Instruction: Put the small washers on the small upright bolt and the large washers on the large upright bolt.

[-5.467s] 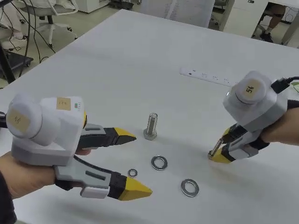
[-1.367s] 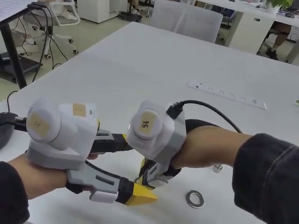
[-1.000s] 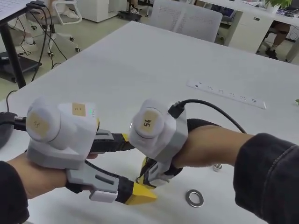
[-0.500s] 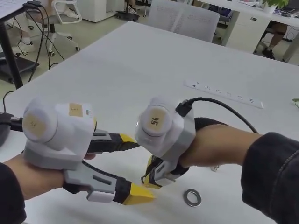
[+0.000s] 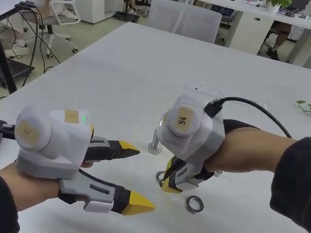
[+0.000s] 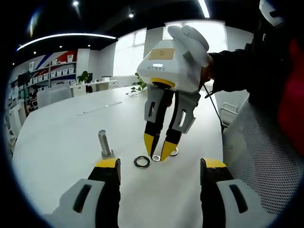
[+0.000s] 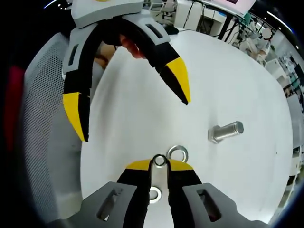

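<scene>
My right tool [image 7: 159, 165] is pressed almost together, pinching the small washer [image 7: 159, 160] at its yellow tips, down near the tabletop [image 5: 121, 87]. My left tool [image 5: 135, 178] is spread, holding nothing. The bolt [image 5: 155, 140] stands head-down just beyond both, its threaded shank pointing straight up. In the head view the right tool's body covers the pinch, but the right gripper view shows it, with a large washer [image 7: 177, 154] flat just past the tips.

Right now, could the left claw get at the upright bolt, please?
Probably yes: the left claw is open, the bolt stands just beyond it, and the right claw pinches a small washer off to one side.
</scene>
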### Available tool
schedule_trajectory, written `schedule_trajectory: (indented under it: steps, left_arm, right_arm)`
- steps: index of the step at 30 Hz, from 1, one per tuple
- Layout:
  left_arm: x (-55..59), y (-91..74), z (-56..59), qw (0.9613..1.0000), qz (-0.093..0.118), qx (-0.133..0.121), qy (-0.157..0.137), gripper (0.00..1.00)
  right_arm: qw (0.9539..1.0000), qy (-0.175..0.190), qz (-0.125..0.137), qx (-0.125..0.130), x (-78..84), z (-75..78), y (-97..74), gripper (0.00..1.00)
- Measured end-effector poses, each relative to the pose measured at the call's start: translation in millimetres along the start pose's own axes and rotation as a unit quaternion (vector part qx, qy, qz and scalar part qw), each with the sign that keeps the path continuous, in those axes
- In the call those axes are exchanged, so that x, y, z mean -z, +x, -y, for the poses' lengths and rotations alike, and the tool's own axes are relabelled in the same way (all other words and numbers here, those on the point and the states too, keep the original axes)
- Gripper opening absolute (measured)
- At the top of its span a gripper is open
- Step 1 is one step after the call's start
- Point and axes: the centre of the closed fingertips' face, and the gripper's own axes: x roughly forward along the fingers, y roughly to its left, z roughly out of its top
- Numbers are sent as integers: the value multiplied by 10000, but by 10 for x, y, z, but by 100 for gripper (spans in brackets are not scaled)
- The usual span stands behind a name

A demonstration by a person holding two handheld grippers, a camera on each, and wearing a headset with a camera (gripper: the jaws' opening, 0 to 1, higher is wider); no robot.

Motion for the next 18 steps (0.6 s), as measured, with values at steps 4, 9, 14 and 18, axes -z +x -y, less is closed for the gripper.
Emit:
schedule_trajectory:
  steps: [4,9,14,18]
  left_arm:
    - [-1,9,13,10000,-9,22,5,67]
    - [-2,15,23,10000,-17,31,5,67]
    - [-2,17,27,10000,-28,30,11,67]
    - [-4,22,27,10000,-30,34,10,67]
  right_arm:
    - [9999,131,23,65,88,26,-83,14]
    - [9993,319,45,163,208,78,-157,14]
    - [9985,488,41,234,331,93,-221,14]
    - [9975,633,41,298,447,115,-274,14]
